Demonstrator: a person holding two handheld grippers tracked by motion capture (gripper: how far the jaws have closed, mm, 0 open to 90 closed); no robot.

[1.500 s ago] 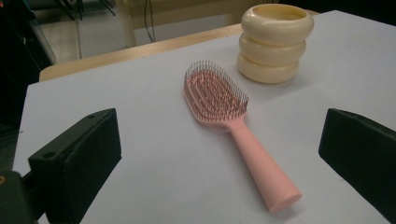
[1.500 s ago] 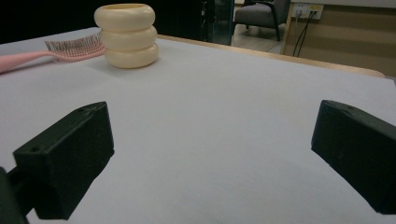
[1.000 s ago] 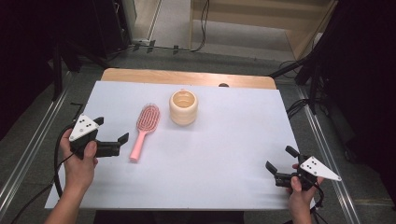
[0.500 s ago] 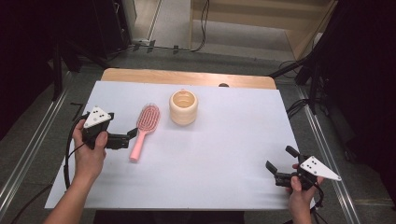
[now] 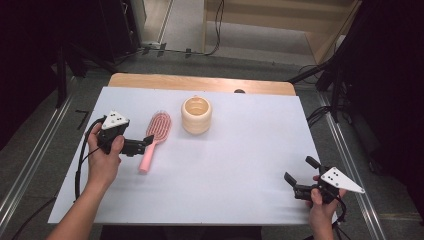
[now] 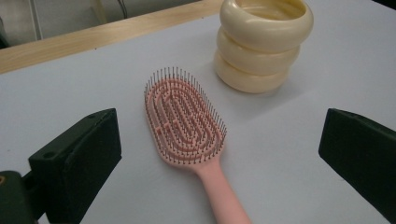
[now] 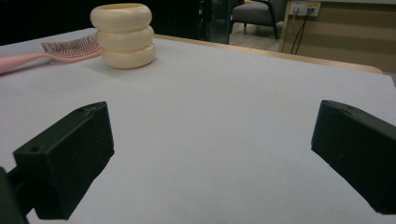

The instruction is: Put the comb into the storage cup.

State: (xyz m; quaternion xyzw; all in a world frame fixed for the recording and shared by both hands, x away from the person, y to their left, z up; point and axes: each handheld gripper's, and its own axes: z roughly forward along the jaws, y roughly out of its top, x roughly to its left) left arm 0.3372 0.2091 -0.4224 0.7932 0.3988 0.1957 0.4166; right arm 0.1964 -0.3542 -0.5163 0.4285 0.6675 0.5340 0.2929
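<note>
A pink hairbrush (image 5: 156, 134) lies bristles up on the white table sheet (image 5: 240, 165), its handle pointing toward the near edge. Right of it stands a cream ribbed cup (image 5: 196, 115). My left gripper (image 5: 142, 144) is open, and its jaws reach the brush's handle from the left. In the left gripper view the brush (image 6: 184, 121) lies between the two spread jaws of my left gripper (image 6: 218, 149), with the cup (image 6: 259, 42) behind it. My right gripper (image 5: 299, 169) is open and holds nothing at the near right corner. In the right gripper view, my right gripper (image 7: 212, 144) faces the far-off cup (image 7: 123, 35) and brush (image 7: 51, 51).
A wooden strip (image 5: 200, 82) runs along the table's far edge. Metal rails (image 5: 35, 160) flank the table on both sides. Dark stands and cables sit on the floor beyond the table. The sheet between the cup and the right gripper is bare.
My left gripper has moved right and slightly forward, from the table's left edge up to the brush's handle. The right gripper has stayed put.
</note>
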